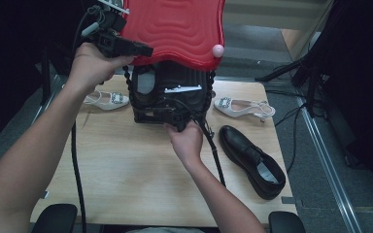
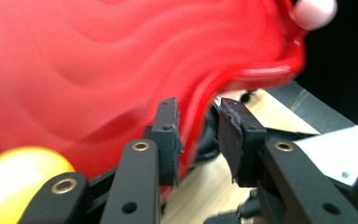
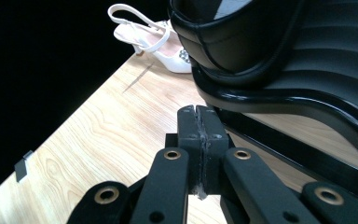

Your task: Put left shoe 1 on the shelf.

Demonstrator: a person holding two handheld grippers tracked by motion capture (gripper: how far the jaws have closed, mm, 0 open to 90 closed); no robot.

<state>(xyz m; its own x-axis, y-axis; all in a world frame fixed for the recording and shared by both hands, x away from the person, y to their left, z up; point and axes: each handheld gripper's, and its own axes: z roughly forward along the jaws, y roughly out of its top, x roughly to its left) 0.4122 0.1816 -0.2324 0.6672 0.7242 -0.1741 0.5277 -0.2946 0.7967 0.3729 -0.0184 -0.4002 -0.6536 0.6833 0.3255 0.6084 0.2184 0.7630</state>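
A red wavy plastic tier point(image 1: 175, 26) is tilted up over a black wavy tier point(image 1: 175, 85) at the table's far side. My left gripper point(image 1: 148, 50) is at the red tier's left edge. In the left gripper view this gripper point(image 2: 198, 109) is open, and the red edge point(image 2: 200, 93) runs between its pads with a gap on the right side. My right gripper point(image 1: 158, 115) is low at the black tier's front, shut with nothing in it point(image 3: 200, 112). A black shoe point(image 3: 233, 32) lies on the black tier point(image 3: 307, 60).
One white slingback shoe point(image 1: 108, 99) lies left of the rack and another point(image 1: 243, 107) lies right of it. A black leather shoe point(image 1: 252, 160) rests on the wooden table point(image 1: 126, 170) at the right. A pink ball point(image 1: 217, 50) caps the red tier's corner, and a yellow ball point(image 2: 18, 177) is near my left jaws.
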